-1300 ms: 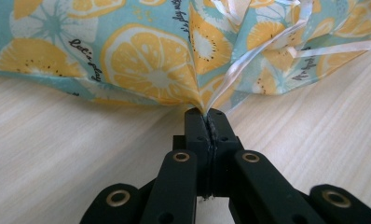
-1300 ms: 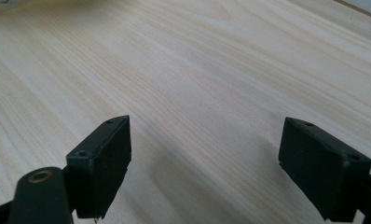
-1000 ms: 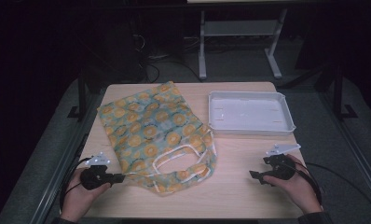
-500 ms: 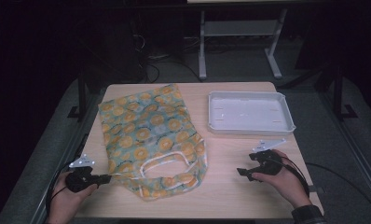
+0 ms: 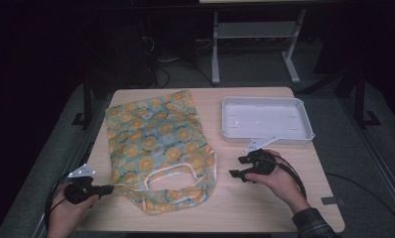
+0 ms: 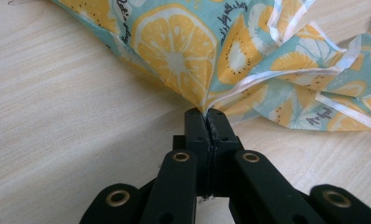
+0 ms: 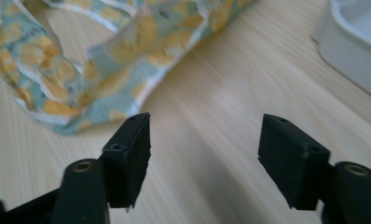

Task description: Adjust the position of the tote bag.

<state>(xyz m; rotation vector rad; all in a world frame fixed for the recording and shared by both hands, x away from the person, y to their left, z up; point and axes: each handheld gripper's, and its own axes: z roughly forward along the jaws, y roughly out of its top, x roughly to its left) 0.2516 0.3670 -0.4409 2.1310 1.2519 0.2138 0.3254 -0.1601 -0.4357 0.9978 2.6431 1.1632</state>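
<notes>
Two grippers at work: left gripper (image 6: 206, 122) clenched on fabric bag (image 5: 156, 144) edge, probably to drag it. Right gripper (image 7: 204, 154) spread wide over table (image 7: 211, 116), seemingly ready for a handle

Pretty dim room, dark at the far end. Light wood bench (image 5: 265, 198) sitting on grey floor (image 5: 364, 163). Pale metal table frame (image 5: 255, 34) at the far side, with black cables (image 5: 170, 69) tangled to its left.

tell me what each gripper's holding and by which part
Left gripper is shut on the lemon-print bag, pinching its fabric edge. Right gripper is open, holding nothing.
</notes>
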